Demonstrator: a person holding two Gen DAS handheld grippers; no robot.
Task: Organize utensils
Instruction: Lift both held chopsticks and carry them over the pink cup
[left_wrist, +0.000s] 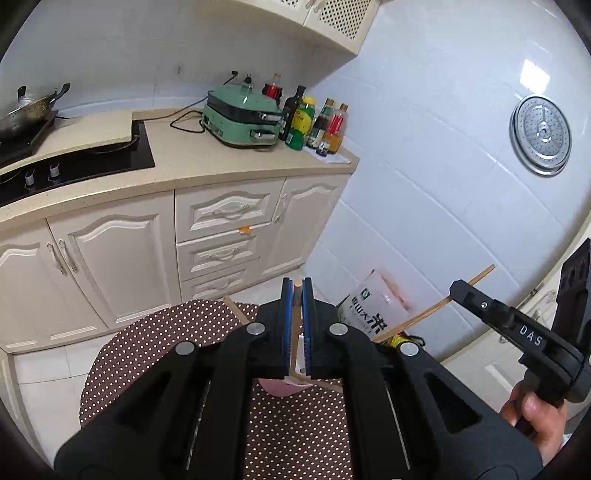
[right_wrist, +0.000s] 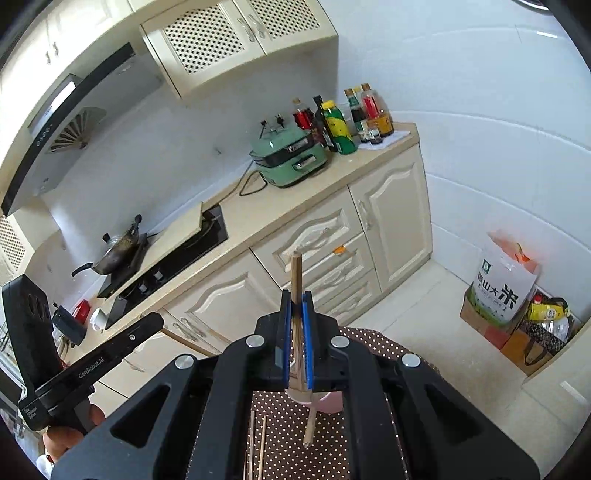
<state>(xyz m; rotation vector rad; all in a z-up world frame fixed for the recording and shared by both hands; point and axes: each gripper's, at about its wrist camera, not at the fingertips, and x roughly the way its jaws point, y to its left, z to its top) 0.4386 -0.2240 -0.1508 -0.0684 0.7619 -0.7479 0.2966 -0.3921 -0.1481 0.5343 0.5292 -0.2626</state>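
Observation:
My left gripper (left_wrist: 297, 286) is shut on a wooden chopstick (left_wrist: 296, 317) that stands between its blue pads above the brown polka-dot table (left_wrist: 155, 347). My right gripper (right_wrist: 296, 295) is shut on another wooden chopstick (right_wrist: 296, 273), which sticks up past the fingertips and down over a pink cup (right_wrist: 328, 402). In the left wrist view the right gripper (left_wrist: 456, 286) shows at the right with its chopstick (left_wrist: 424, 314) slanting through it. Two more chopsticks (right_wrist: 258, 443) lie on the table. The pink cup (left_wrist: 277, 389) shows partly under the left jaws.
Cream kitchen cabinets (left_wrist: 122, 254) and counter (left_wrist: 221, 162) stand ahead with a stove (left_wrist: 85, 155), wok (left_wrist: 29, 110), green appliance (left_wrist: 242, 118) and bottles (left_wrist: 314, 122). A rice bag (right_wrist: 498, 284) and boxes sit on the floor by the tiled wall.

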